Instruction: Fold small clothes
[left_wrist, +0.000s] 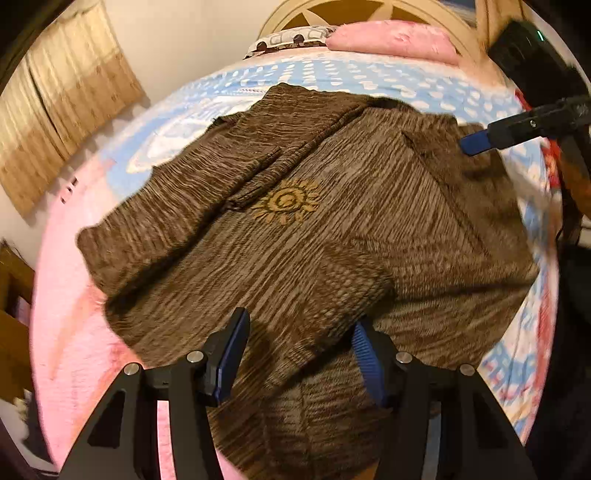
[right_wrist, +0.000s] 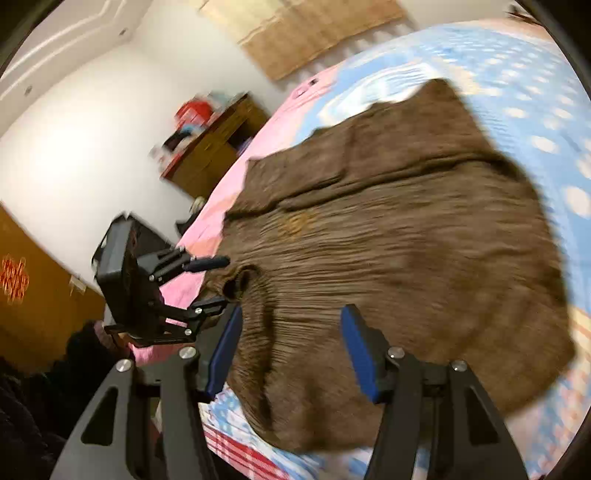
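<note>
A brown striped knit sweater (left_wrist: 332, 236) with a gold sun emblem (left_wrist: 286, 201) lies spread on the bed, one sleeve folded across its front. It also shows in the right wrist view (right_wrist: 406, 240). My left gripper (left_wrist: 299, 354) is open and empty just above the sweater's near edge. My right gripper (right_wrist: 290, 347) is open and empty over the sweater's edge. The right gripper also shows at the far right of the left wrist view (left_wrist: 476, 142). The left gripper shows in the right wrist view (right_wrist: 218, 282), open beside the sweater's cuff.
The bed has a pink and blue patterned sheet (left_wrist: 258, 74) with a pink pillow (left_wrist: 391, 37) at the headboard. A wooden cabinet (right_wrist: 218, 144) stands by the white wall. A beige curtain (left_wrist: 62, 122) hangs at the left.
</note>
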